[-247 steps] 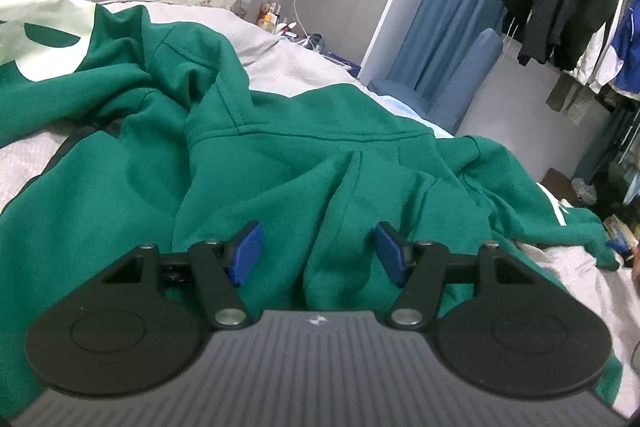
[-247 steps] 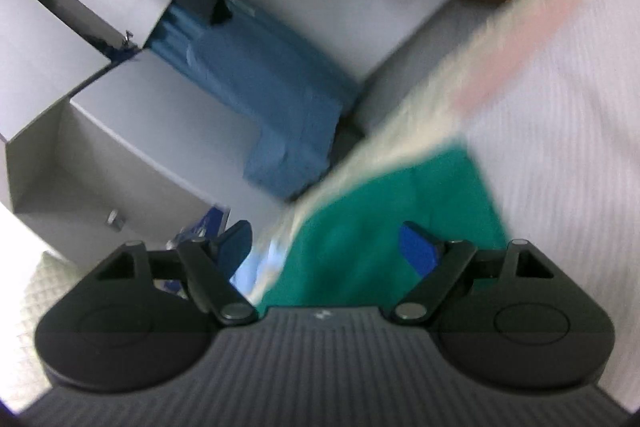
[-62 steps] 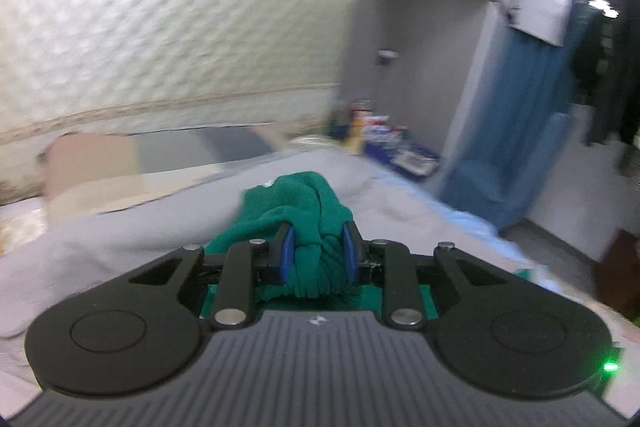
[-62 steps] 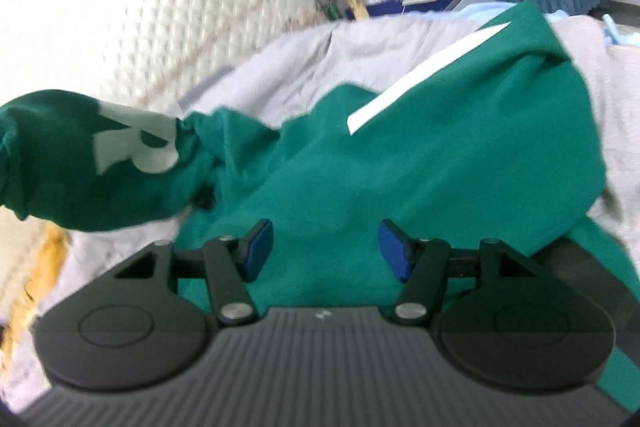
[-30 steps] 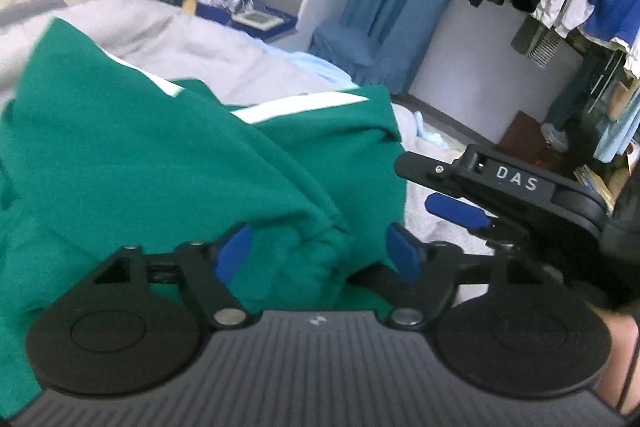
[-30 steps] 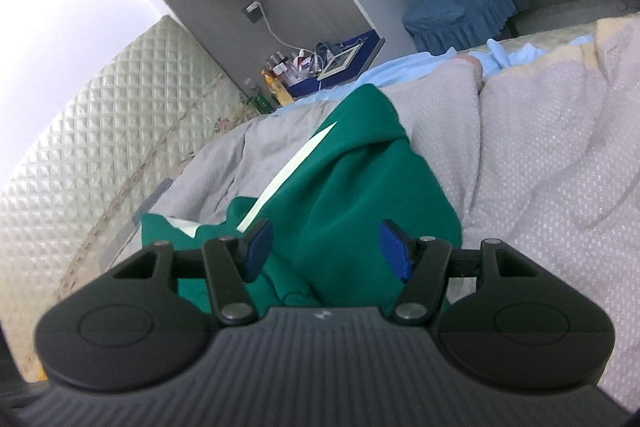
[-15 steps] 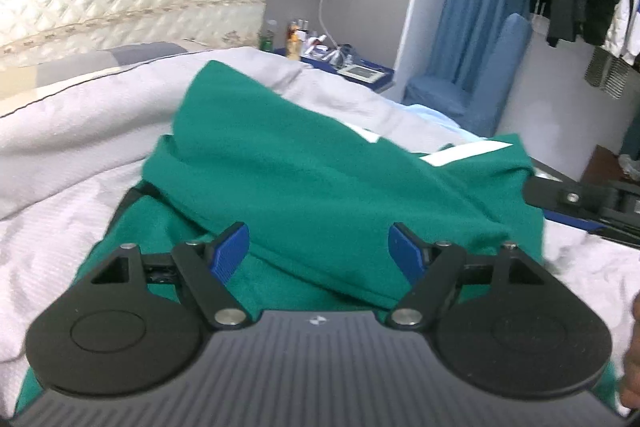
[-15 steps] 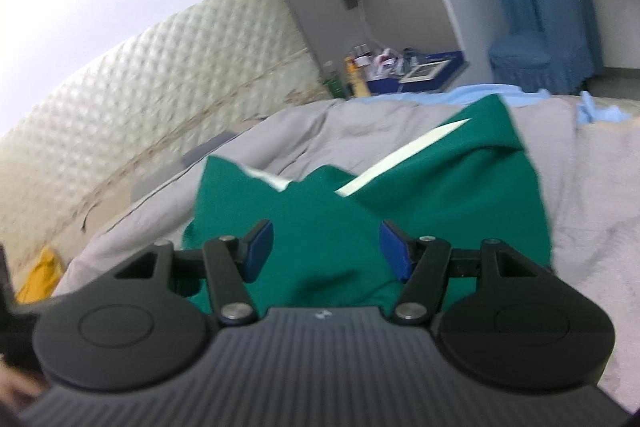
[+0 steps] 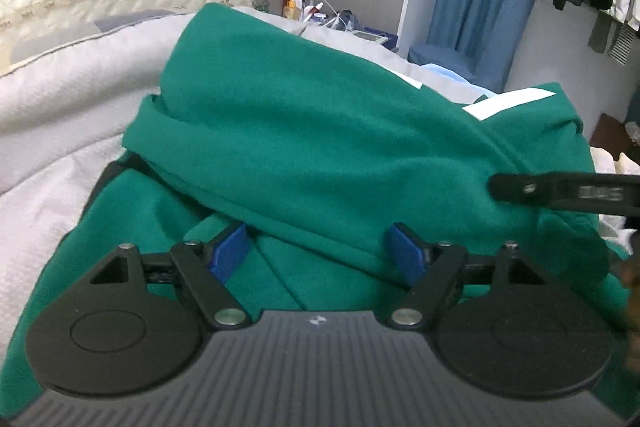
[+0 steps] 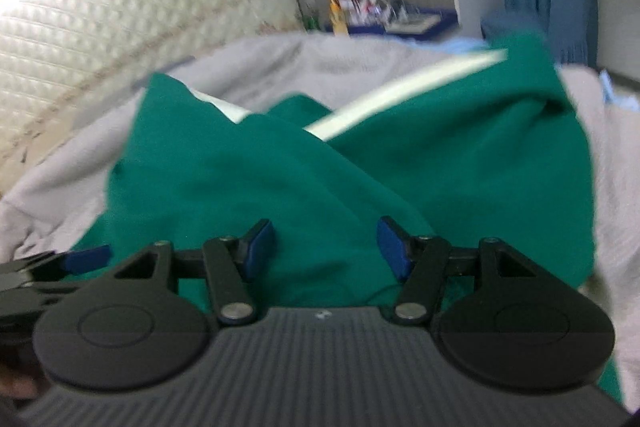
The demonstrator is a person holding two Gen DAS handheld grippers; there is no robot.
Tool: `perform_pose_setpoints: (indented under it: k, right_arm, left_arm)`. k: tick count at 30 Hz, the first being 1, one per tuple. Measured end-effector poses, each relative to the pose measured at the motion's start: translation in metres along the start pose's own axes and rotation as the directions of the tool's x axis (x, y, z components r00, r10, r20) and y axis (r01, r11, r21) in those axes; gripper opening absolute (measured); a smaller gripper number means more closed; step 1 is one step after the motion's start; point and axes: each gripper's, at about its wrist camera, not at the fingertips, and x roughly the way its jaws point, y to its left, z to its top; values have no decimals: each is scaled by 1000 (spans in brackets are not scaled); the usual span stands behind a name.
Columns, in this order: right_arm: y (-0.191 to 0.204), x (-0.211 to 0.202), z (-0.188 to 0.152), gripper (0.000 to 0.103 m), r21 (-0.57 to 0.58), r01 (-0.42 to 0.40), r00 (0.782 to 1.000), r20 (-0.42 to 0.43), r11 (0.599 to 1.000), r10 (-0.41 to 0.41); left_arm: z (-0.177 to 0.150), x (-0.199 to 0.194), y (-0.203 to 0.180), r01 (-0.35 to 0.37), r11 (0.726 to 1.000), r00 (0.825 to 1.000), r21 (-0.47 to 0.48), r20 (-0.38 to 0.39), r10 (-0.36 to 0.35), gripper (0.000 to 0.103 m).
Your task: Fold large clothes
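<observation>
Bedding [image 9: 60, 131], pale grey, carries the green hoodie [image 9: 320, 131], now doubled over itself where half a second ago it lay flatter, so one fold looks done. My left gripper [image 9: 318, 253] and right gripper [image 10: 326, 243] both hang released over it; the right view is blurred, probably from motion.

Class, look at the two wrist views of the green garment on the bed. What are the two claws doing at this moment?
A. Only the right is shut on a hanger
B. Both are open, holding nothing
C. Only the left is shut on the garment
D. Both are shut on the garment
B: the left claw and the right claw each show blue pads spread wide apart over the green garment, with no cloth pinched between them.
</observation>
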Motion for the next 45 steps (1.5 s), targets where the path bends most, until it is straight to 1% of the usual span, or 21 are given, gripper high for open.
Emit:
perform_pose_setpoints:
  k: [3, 6, 9, 15, 21, 24, 27, 31, 34, 39, 42, 45]
  right_arm:
    - [0, 24, -2, 60, -17, 25, 999, -21, 1000, -26]
    - [5, 35, -8, 62, -35, 37, 999, -20, 999, -37]
    - [10, 36, -10, 62, -67, 54, 998, -15, 996, -55]
    - [15, 35, -4, 62, -58, 79, 997, -15, 995, -79]
    - [31, 4, -8, 63, -77, 123, 992, 40, 989, -120]
    - [40, -15, -12, 63, -71, 115, 992, 60, 991, -111]
    - [51, -31, -18, 63, -85, 121, 991, 73, 989, -114]
    - [65, -41, -26, 63, -89, 112, 993, 46, 990, -109]
    - [76, -41, -31, 63, -123, 121, 993, 31, 985, -118]
    - [76, -22, -41, 63, -154, 114, 991, -56, 981, -124]
    - [65, -5, -44, 63, -121, 90, 990, -100, 989, -102]
    - [61, 8, -43, 65, -97, 81, 990, -111, 992, -91]
  left_arm:
    - [-2, 7, 2, 1, 1000, 1000, 19, 0, -1, 83]
    - [-3, 10, 4, 12, 1000, 1000, 18, 2, -12, 83]
    - [-5, 8, 10, 34, 999, 999, 10, 8, -34, 83]
    - [-4, -11, 23, 70, 997, 998, -36, 8, -70, 83]
    - [-3, -43, 37, 102, 993, 994, -59, 45, -100, 83]
    - [-4, -53, 41, 118, 991, 992, -60, 55, -115, 83]
    - [-6, -55, 42, 143, 987, 989, -67, 47, -140, 83]
    - [-10, -51, 39, 162, 984, 987, -67, 18, -161, 83]
    - [-15, -43, 35, 168, 984, 985, -56, -19, -170, 83]
    - [-23, -32, 22, 118, 993, 992, 17, -56, -117, 83]
    - [-26, -25, 19, 99, 995, 992, 23, -75, -97, 83]
    - [-25, -17, 21, 91, 996, 992, 7, -90, -90, 83]
